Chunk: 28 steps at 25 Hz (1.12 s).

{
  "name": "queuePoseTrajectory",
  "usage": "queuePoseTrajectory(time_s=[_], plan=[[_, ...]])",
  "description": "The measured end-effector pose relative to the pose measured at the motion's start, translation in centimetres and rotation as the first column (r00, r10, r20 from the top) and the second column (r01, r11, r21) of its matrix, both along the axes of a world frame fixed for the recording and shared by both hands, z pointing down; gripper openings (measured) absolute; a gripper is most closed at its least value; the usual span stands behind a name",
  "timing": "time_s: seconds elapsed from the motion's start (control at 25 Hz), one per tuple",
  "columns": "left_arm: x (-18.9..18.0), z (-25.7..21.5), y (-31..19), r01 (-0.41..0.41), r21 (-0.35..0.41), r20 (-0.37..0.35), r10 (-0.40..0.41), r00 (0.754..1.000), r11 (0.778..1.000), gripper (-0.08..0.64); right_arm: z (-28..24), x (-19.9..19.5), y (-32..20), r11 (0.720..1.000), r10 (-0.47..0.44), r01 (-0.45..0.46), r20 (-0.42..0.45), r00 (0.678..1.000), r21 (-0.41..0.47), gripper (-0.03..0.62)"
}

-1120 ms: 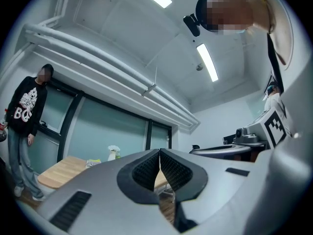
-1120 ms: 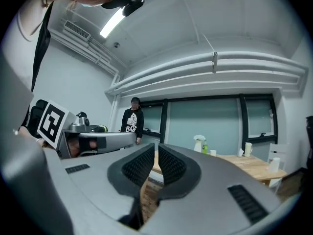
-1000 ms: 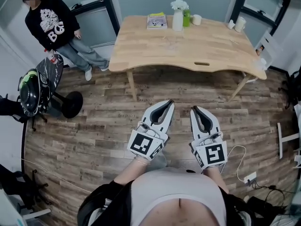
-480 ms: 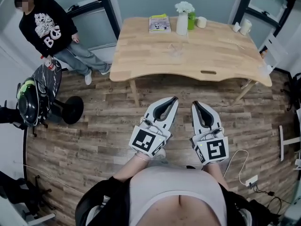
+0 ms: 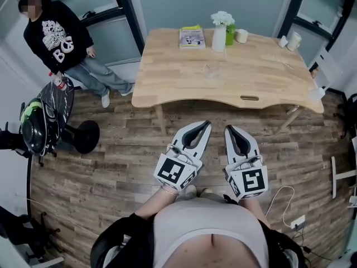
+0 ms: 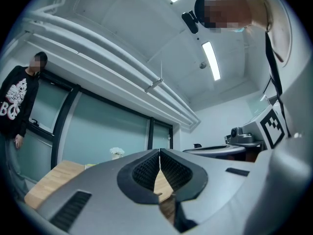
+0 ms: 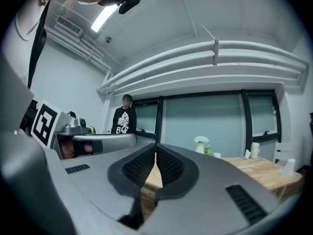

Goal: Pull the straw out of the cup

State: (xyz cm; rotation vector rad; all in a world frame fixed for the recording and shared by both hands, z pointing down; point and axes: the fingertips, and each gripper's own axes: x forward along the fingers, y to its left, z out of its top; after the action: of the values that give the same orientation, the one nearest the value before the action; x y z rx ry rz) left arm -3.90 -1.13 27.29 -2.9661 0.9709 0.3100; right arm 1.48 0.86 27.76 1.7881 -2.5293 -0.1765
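A wooden table (image 5: pixel 234 85) stands ahead of me across the plank floor. A tall white cup (image 5: pixel 294 41) sits at its far right, and a small white cup (image 5: pixel 241 36) stands near the vase; no straw can be made out at this distance. My left gripper (image 5: pixel 206 125) and right gripper (image 5: pixel 228 129) are held side by side over the floor, short of the table's near edge. Both are shut with nothing between the pads. The left gripper view shows the left gripper (image 6: pixel 160 151) with pads meeting. The right gripper (image 7: pixel 155 146) looks the same, with the tall cup (image 7: pixel 254 150) far off.
On the table's far side are a book (image 5: pixel 192 36), a white vase of flowers (image 5: pixel 219 35) and a green bottle (image 5: pixel 230 33). A person in a black sweatshirt (image 5: pixel 56 38) stands at the left by a black stool (image 5: pixel 83 135). A white cable (image 5: pixel 281 197) lies on the floor at the right.
The table has come nearer and lower in the head view as I and both grippers moved toward it. Both grippers stayed shut and side by side.
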Motion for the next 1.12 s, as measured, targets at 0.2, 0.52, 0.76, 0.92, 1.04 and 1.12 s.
queuePoseTrajectory(time_s=[0.2, 0.52, 0.76, 0.92, 1.04, 1.12], plan=[[0.6, -0.5, -0.2, 0.018, 0.005, -0.01, -0.018, 1.0, 1.0, 0.009, -0.4, 0.7, -0.1, 0.999, -0.051, 0.05, 0.015, 0.999, 0.009, 0.032], [0.6, -0.5, -0.7, 0.01, -0.007, -0.026, -0.01, 1.0, 1.0, 0.009, -0.2, 0.7, -0.6, 0.998, -0.057, 0.057, 0.026, 0.998, 0.0, 0.032], [-0.7, -0.5, -1.1, -0.017, 0.01, -0.026, 0.018, 0.999, 1.0, 0.009, -0.2, -0.6, -0.7, 1.0, -0.019, 0.019, 0.018, 1.0, 0.023, 0.032], [-1.3, 0.2, -1.5, -0.04, 0.004, -0.007, 0.04, 0.999, 0.999, 0.009, 1.2, -1.2, -0.7, 1.0, 0.014, -0.015, 0.019, 1.0, 0.003, 0.032], [-1.4, 0.3, -1.7, -0.051, -0.001, -0.01, 0.051, 0.999, 0.999, 0.009, 1.3, -1.2, -0.8, 1.0, 0.03, -0.03, 0.015, 0.999, -0.007, 0.032], [-1.2, 0.4, -2.0, -0.058, -0.002, -0.009, 0.058, 0.998, 0.998, 0.009, 1.1, -1.0, -1.1, 0.999, 0.042, -0.041, 0.014, 0.999, -0.003, 0.032]])
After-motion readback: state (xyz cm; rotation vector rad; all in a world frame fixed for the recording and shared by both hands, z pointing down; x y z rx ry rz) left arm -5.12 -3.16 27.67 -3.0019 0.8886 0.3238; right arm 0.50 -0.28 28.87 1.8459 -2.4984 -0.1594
